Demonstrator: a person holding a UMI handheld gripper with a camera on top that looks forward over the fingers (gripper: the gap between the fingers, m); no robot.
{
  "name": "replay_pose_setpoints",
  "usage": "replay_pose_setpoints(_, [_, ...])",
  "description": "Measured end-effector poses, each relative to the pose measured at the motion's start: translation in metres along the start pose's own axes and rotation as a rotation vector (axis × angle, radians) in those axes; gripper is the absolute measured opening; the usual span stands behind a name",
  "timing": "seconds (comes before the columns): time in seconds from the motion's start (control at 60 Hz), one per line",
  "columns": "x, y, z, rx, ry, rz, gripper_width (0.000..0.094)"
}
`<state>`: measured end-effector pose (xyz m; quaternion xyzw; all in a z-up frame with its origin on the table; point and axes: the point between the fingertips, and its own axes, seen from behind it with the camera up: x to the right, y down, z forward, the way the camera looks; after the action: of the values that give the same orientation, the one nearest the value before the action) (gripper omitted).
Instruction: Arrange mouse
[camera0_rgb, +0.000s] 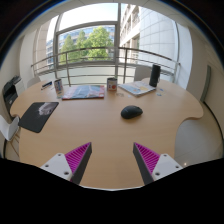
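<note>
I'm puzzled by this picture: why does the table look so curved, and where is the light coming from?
Gripper view: the wide-angle lens bends the table edge and window frames into curves; daylight comes through the window, bright beyond the dimmer room; the mouse lies beyond the open gripper with a faint shadow.

A black mouse (131, 112) is lying on a round wooden table (95, 140), well beyond the gripper (111, 158), whose fingers are standing apart with nothing between them. A dark mouse mat (38, 115) is sitting off to the left, before tall windows (88, 40).

table (95, 135) – smooth matt wood | mouse (131, 112) – dark, slightly glossy plastic
</note>
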<state>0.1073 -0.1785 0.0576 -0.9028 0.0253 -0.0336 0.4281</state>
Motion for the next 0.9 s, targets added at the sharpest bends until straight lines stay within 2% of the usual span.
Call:
replay_pose_setpoints(0.167, [0.043, -0.038, 0.090, 0.039, -0.006, 0.032, 0.0844])
replay_pose_setpoints(0.317, [0.058, -0.058, 0.155, 0.021, -0.024, 0.076, 0.0844])
replay_pose_setpoints(0.683, [0.070, -0.097, 0.237, 0.025, 0.022, 0.081, 0.0827])
replay_pose_setpoints(0.75, [0.072, -0.105, 0.246, 0.033, 0.040, 0.059, 0.0756])
replay_pose_setpoints(0.867, [0.066, -0.112, 0.255, 0.046, 0.037, 0.041, 0.0520])
replay_pose_setpoints(0.9, [0.066, -0.113, 0.255, 0.046, 0.041, 0.030, 0.0520])
